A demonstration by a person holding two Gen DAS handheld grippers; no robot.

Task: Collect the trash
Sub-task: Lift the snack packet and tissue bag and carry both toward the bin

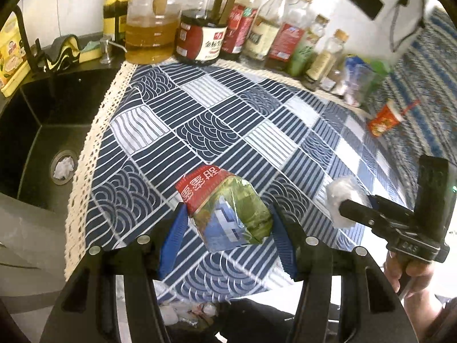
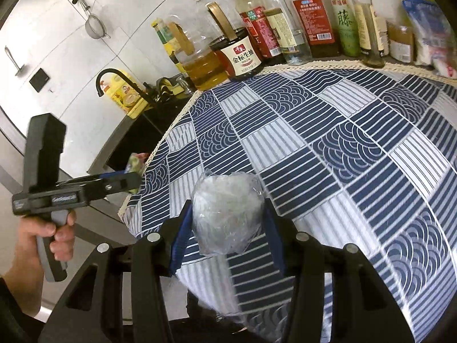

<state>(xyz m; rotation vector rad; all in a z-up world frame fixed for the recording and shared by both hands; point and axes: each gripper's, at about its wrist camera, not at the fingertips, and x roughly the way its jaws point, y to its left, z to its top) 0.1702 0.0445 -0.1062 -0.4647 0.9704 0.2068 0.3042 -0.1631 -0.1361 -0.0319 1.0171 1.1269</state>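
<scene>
Countertop point(image 1: 228, 108) carries a blue-and-white patterned cloth with a cream lace edge. Left gripper point(image 1: 228, 214) pinches a crumpled snack wrapper point(image 1: 225, 211), red, green and blue, between its blue pads, held clear above the cloth near the front edge. Right gripper point(image 2: 227, 220) pinches a wad of clear plastic film point(image 2: 227, 214) between its pads, also above the cloth. In the left wrist view, the right gripper appears at the right side with the film at its tip; in the right wrist view, the left gripper appears at the left side, gripped by a hand point(image 2: 42, 237).

A black sink point(image 1: 37, 131) lies beside the cloth, with white crumpled paper point(image 1: 63, 168) on its drain. Condiment bottles point(image 1: 257, 28) line the back wall. A red cup with a straw point(image 1: 384, 120) lies tipped near the far right. A bin holding trash point(image 1: 188, 313) shows below the counter edge.
</scene>
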